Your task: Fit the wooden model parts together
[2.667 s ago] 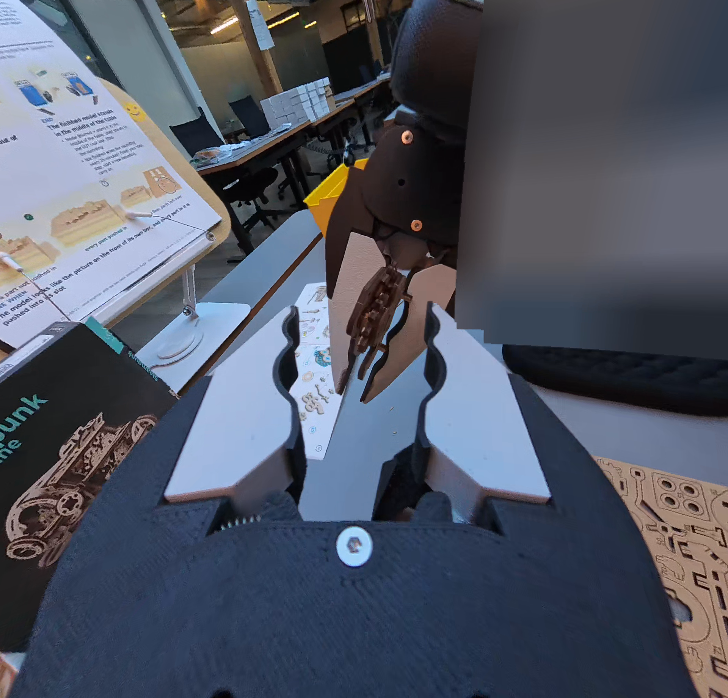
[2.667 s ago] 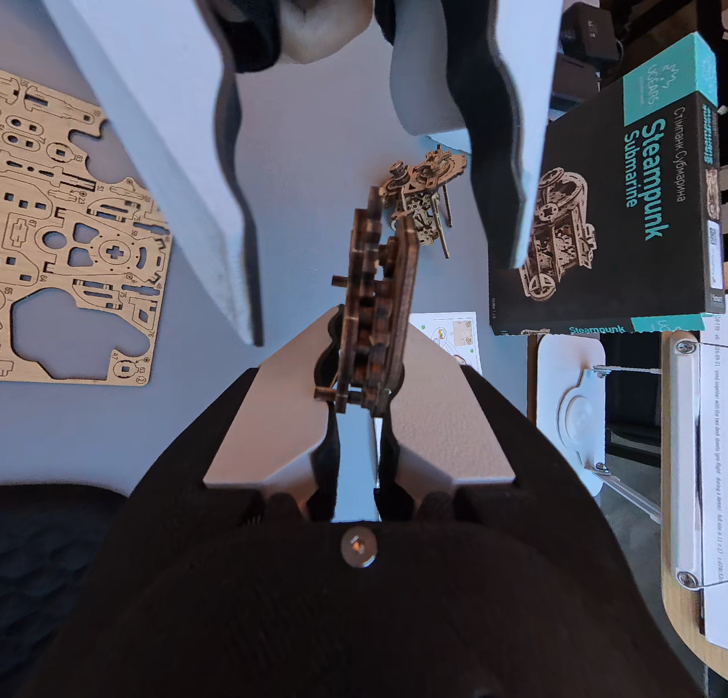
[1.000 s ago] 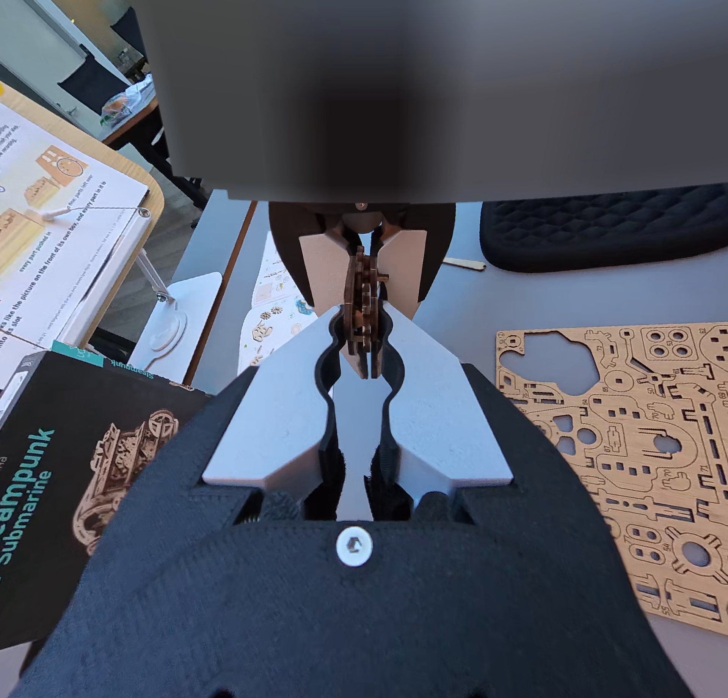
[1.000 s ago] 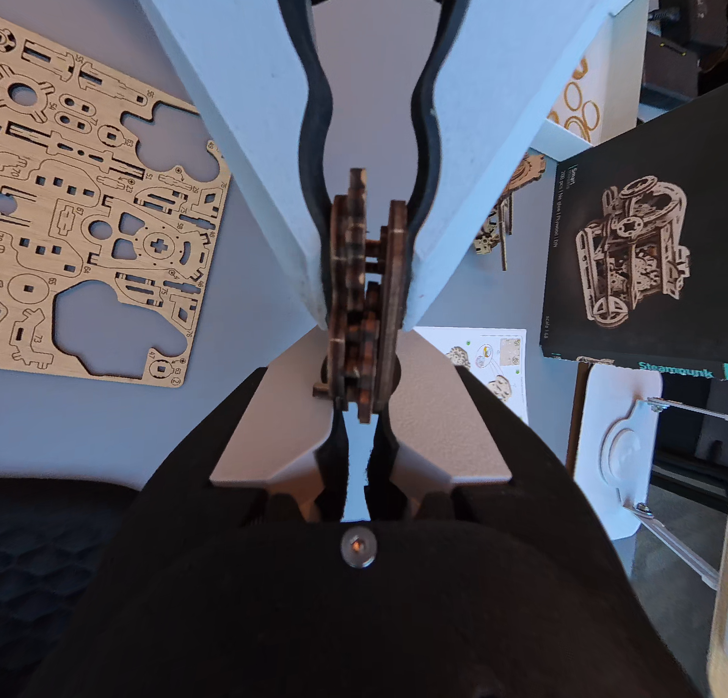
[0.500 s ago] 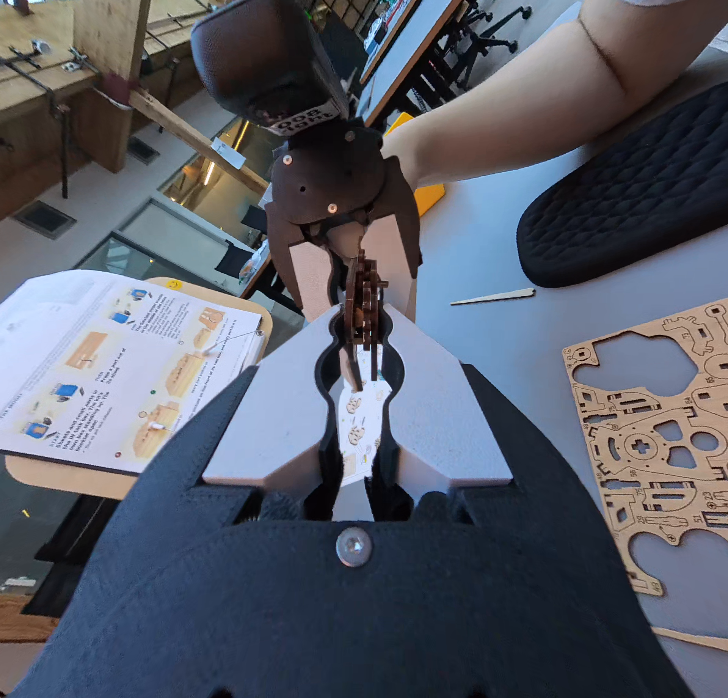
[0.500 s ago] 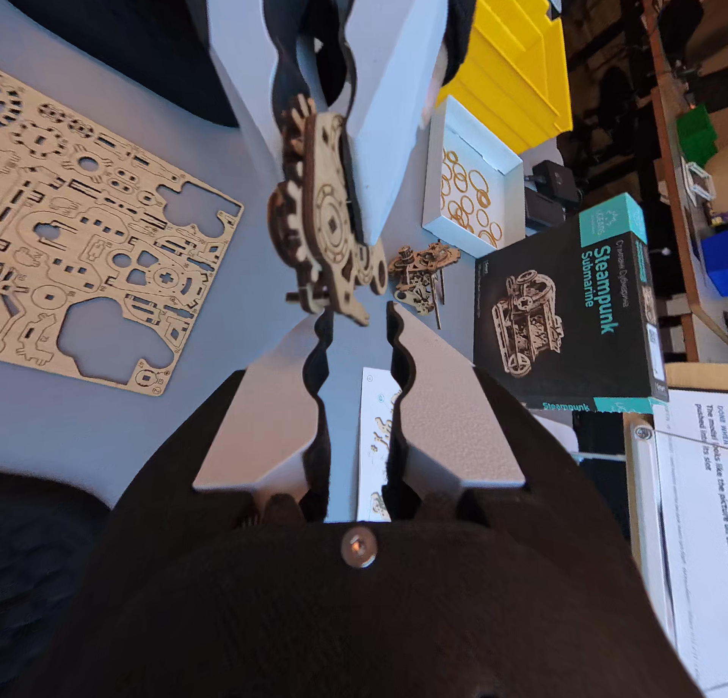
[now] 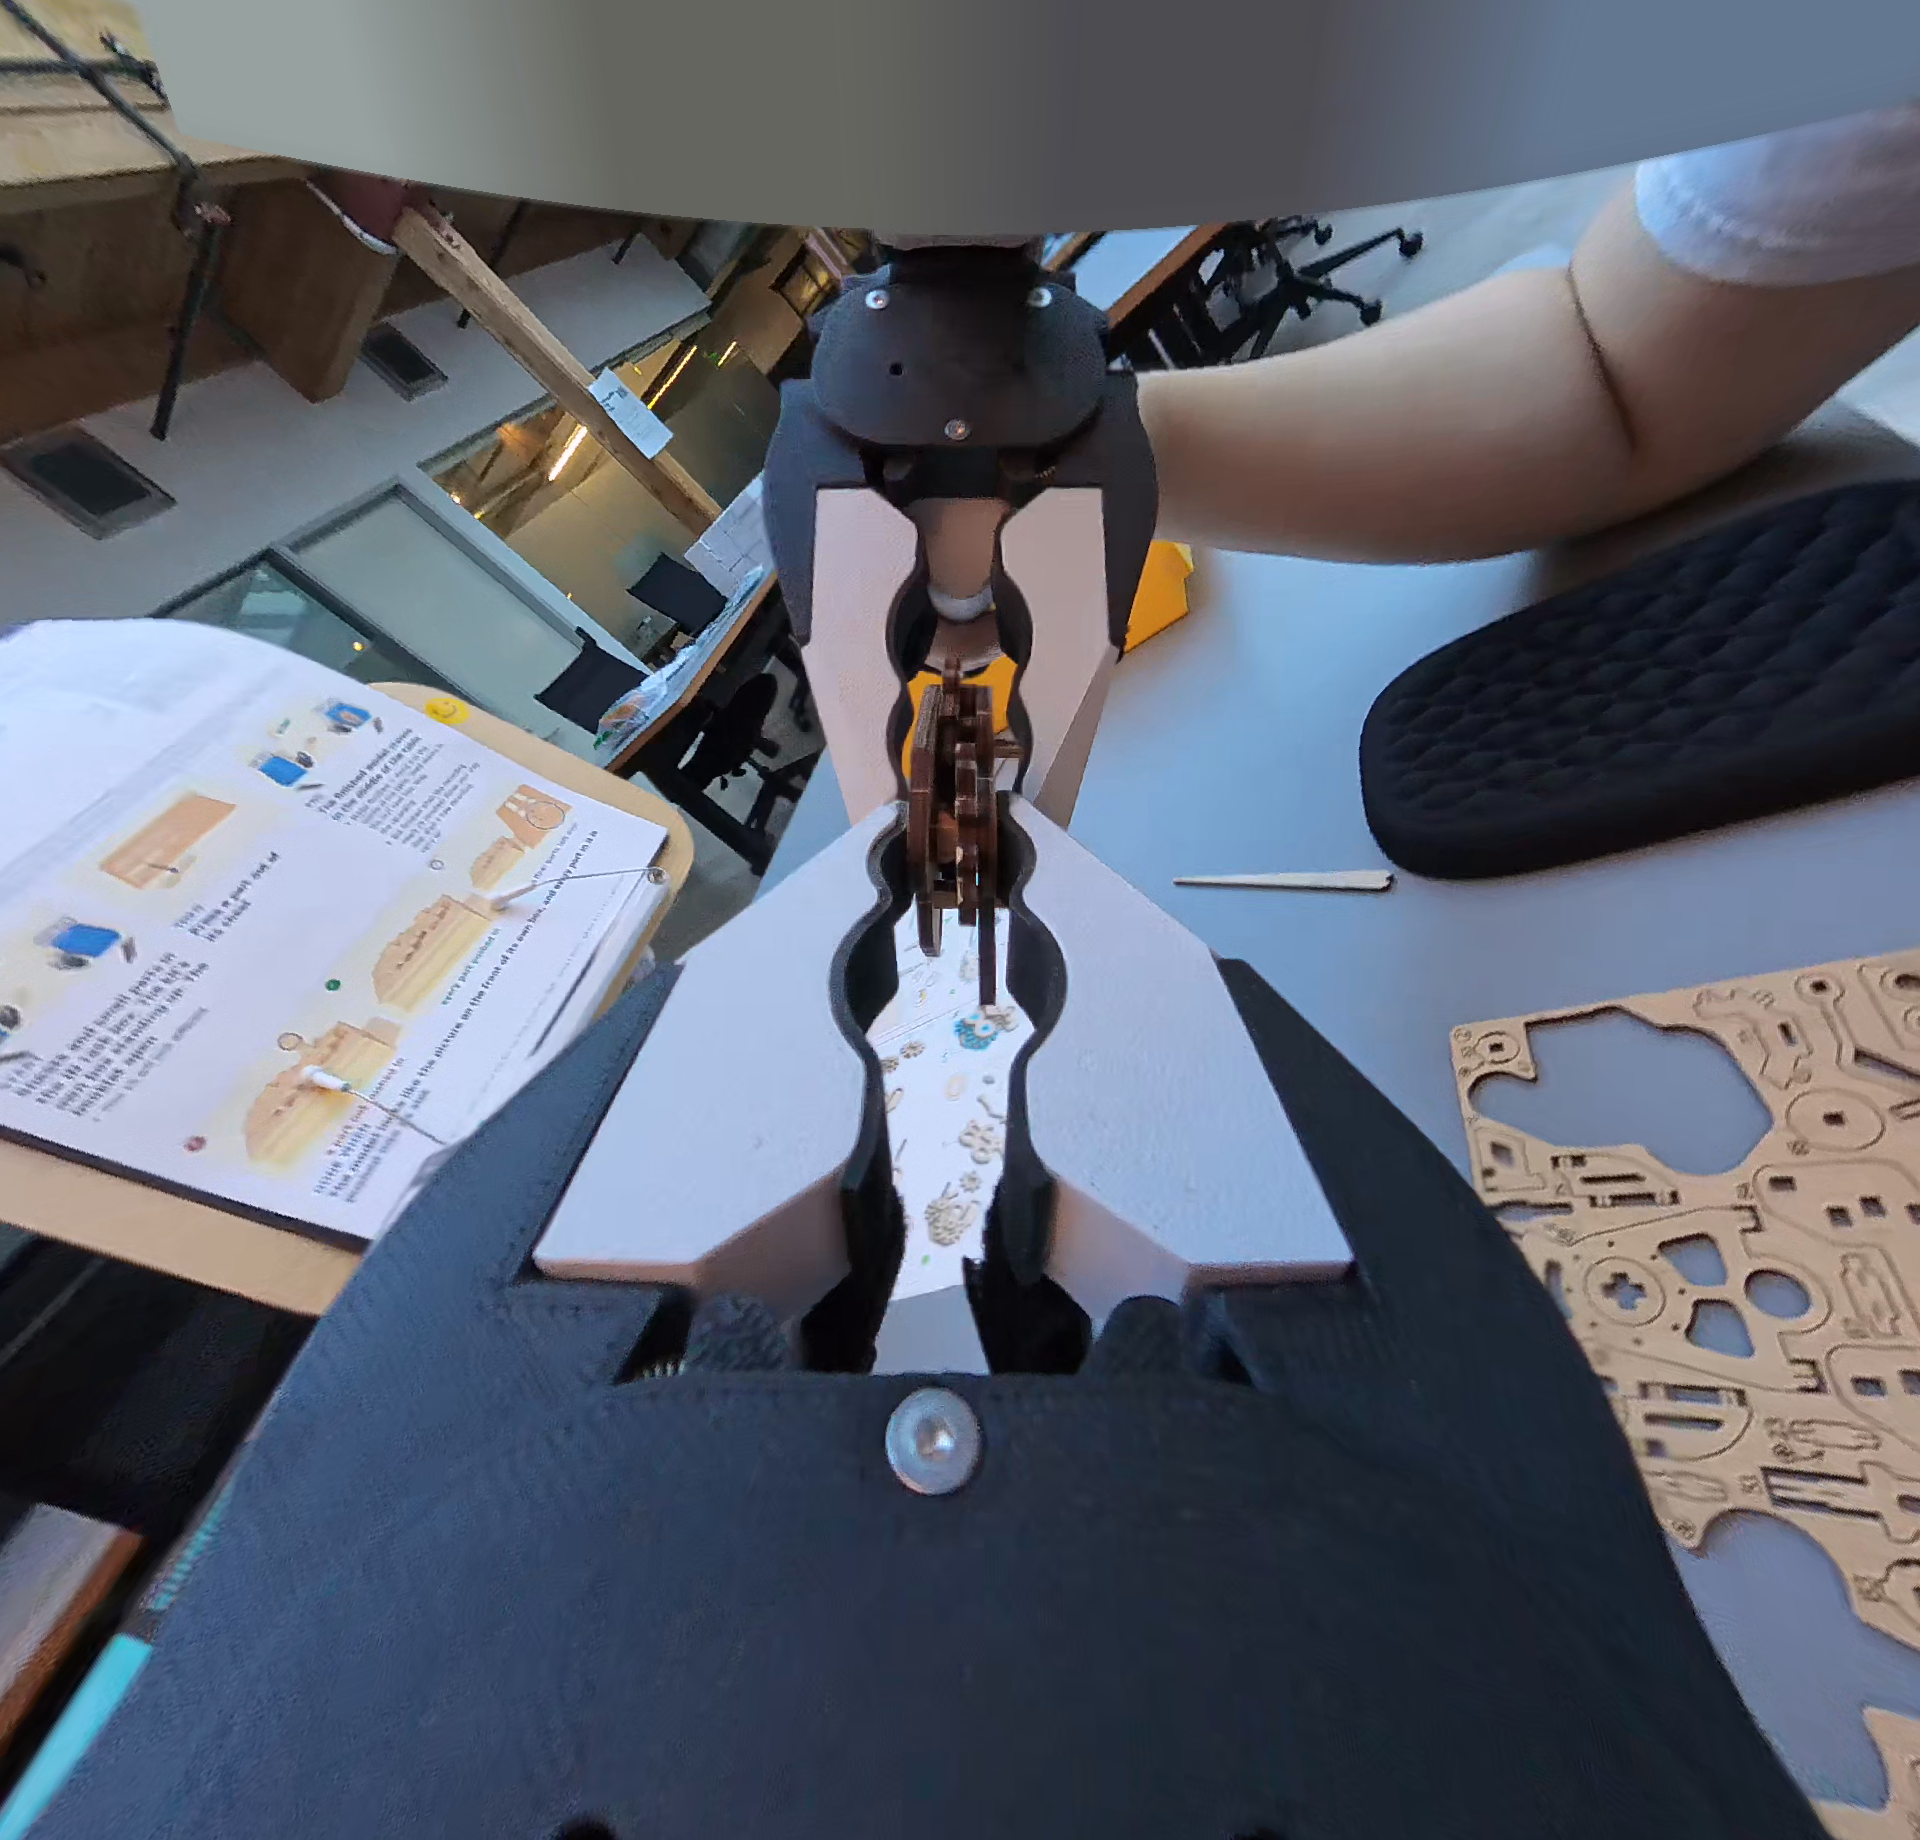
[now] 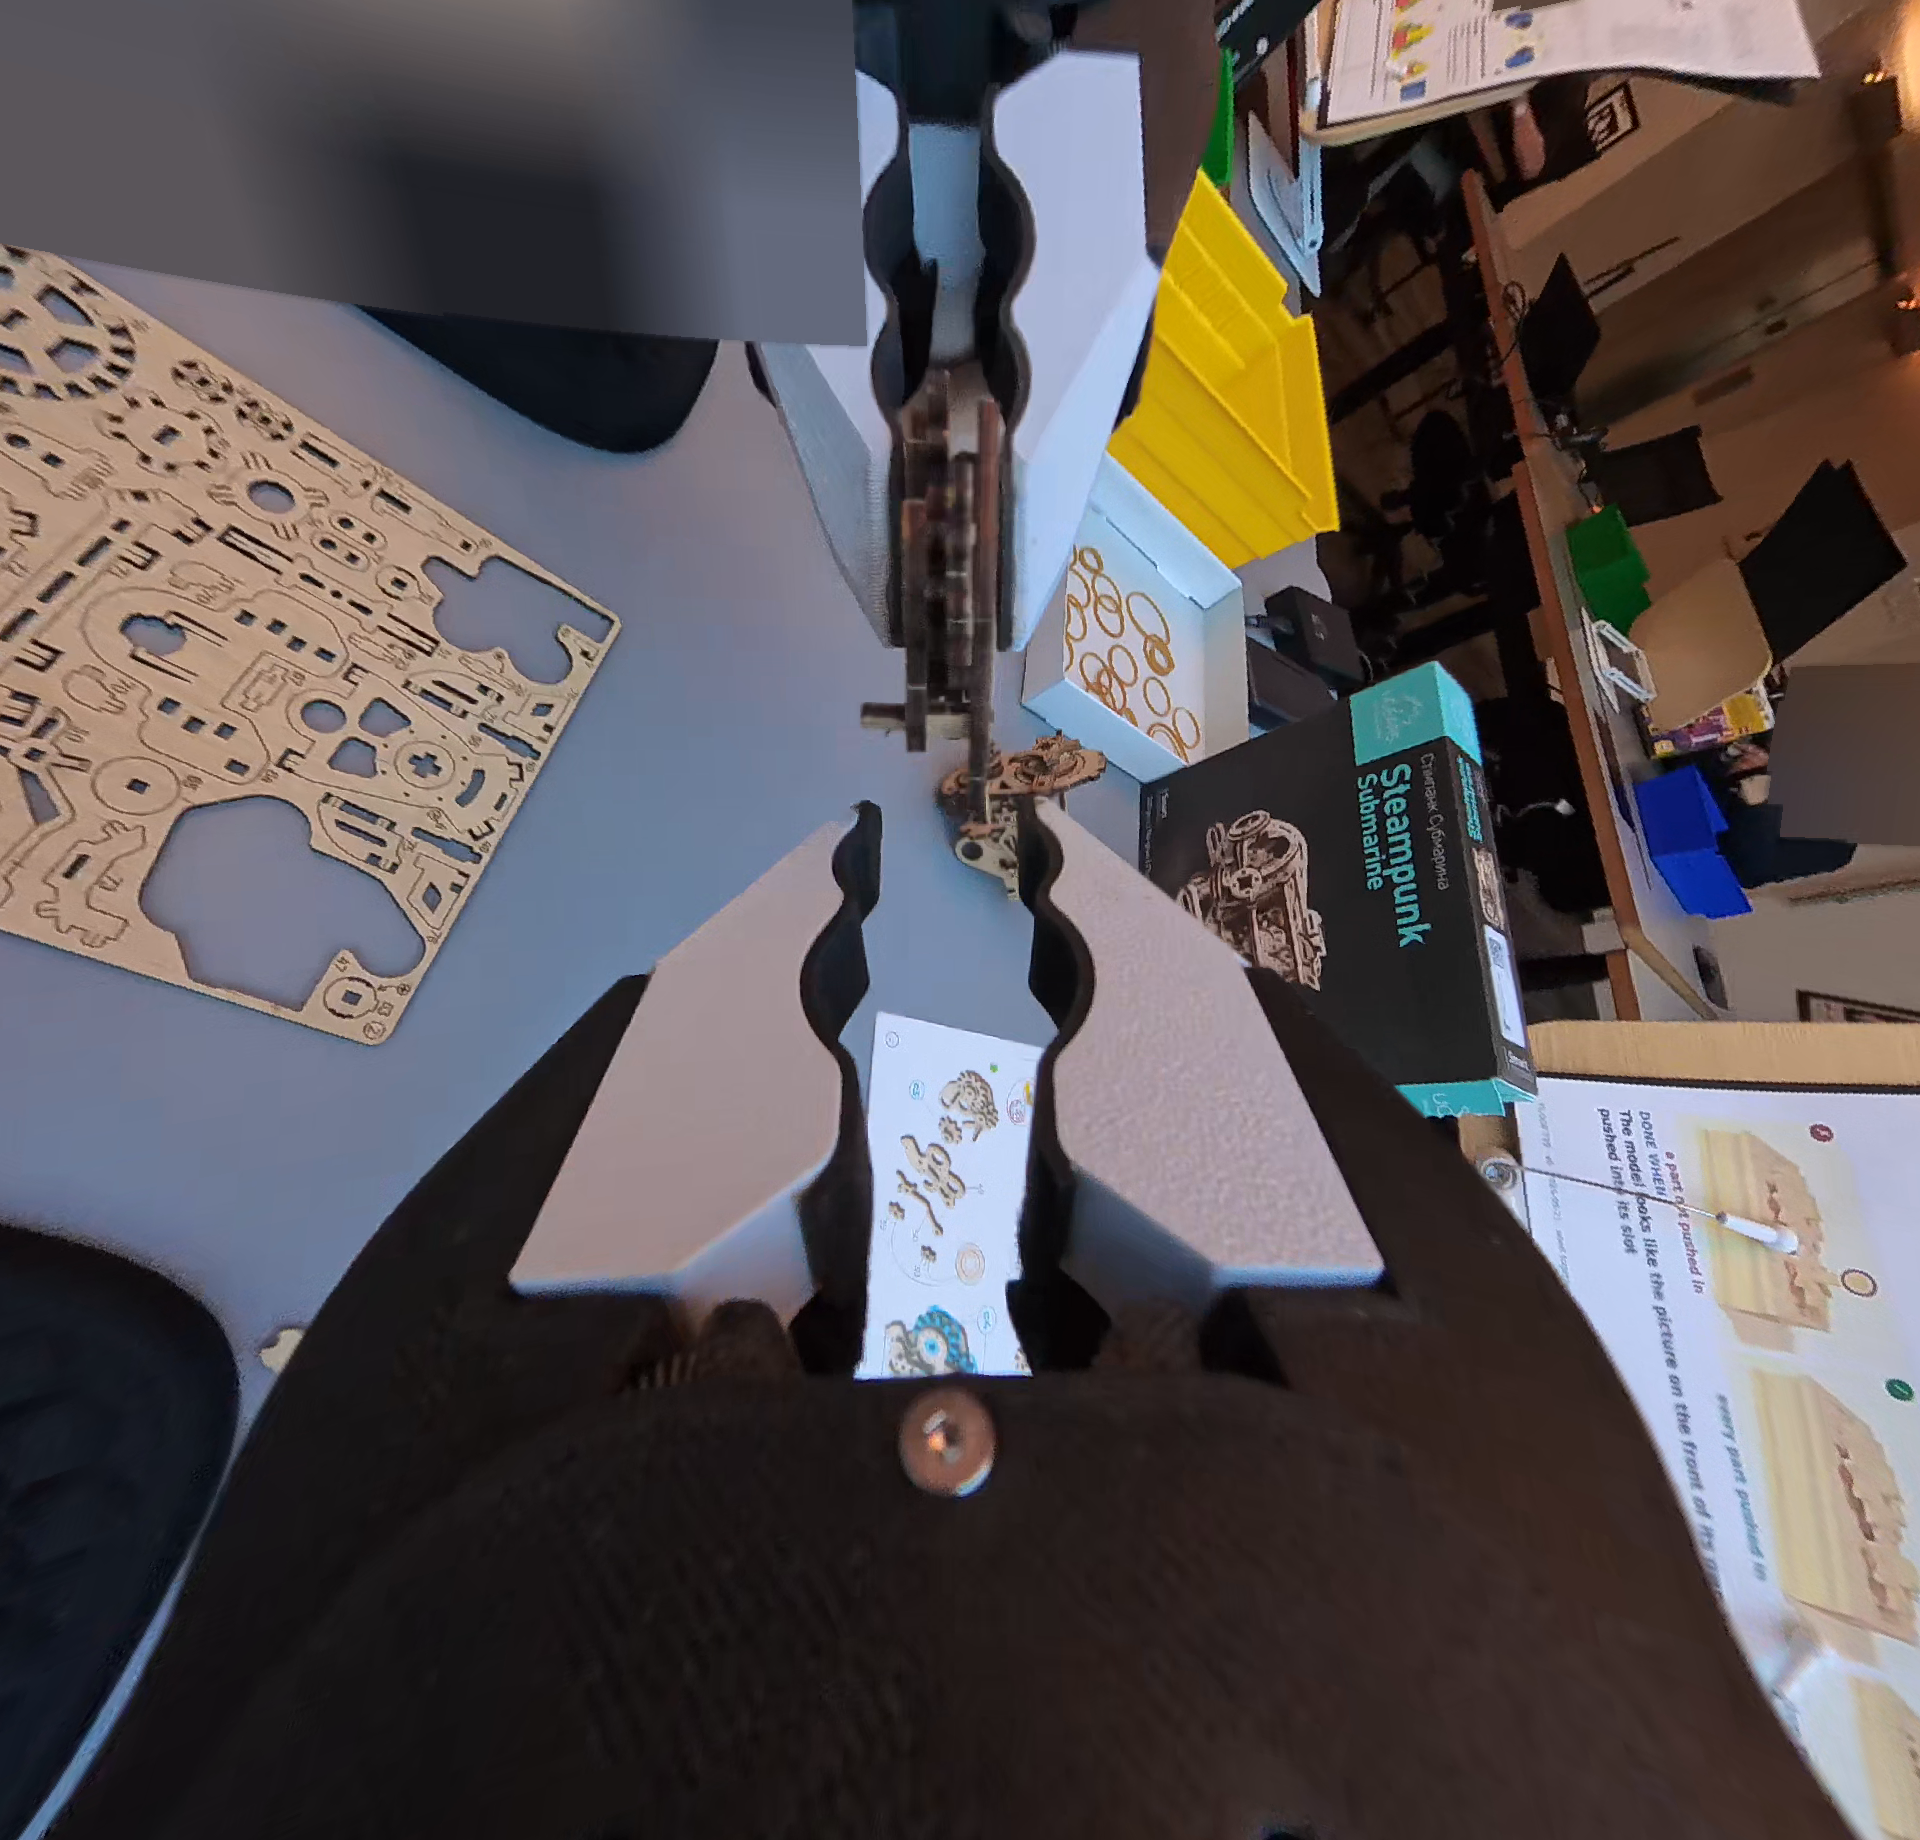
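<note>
Left wrist view is showing the left tongs (image 7: 954,850) pinching a dark, layered wooden gear assembly (image 7: 951,782) edge-on between their tips, so that sub-unit is looking already built up from several parts. The right tongs (image 8: 951,824) are facing them head-on with their jaws parted and nothing between them; in the right wrist view their tips are sitting just short of the assembly's near end, not touching it (the left wrist view is making them look closer than that).

Judging from this, the task is sitting somewhere in the middle. A second small wooden sub-assembly (image 8: 1013,793) is lying on the table just past the right tongs' tips, apart from the held piece, so it is probably waiting to be joined. A plywood sheet (image 8: 260,647) is lying to the left of the right tongs with some parts punched out and many others not yet removed. An instruction leaflet (image 8: 945,1167) is showing through the gap between the right tongs' fingers.
</note>
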A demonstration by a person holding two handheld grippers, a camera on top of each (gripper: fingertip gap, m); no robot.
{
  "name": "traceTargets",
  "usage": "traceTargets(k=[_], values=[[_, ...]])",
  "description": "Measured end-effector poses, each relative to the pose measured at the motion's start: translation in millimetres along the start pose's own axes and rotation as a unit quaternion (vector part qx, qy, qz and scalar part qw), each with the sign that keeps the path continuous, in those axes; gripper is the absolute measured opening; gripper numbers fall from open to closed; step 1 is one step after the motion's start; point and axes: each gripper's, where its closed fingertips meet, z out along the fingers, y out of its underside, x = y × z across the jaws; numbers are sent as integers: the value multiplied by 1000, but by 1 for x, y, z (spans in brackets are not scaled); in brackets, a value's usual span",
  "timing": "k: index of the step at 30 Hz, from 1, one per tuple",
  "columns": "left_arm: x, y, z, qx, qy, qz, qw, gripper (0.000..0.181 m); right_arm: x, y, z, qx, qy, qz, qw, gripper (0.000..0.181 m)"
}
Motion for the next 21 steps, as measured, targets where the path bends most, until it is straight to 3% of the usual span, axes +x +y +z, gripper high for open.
traceTargets(k=[9, 15, 21], values=[[-9, -2, 0, 20, 33, -178, 983, 12, 7, -30, -18, 118, -27, 88, 989, 20], [-15, 0, 3, 32, 65, -319, 945, 12, 12, -27, -18, 141, -59, 171, 973, 18], [-23, 5, 5, 37, 85, -467, 879, 12, 13, -13, -8, 128, -93, 249, 955, 13]])
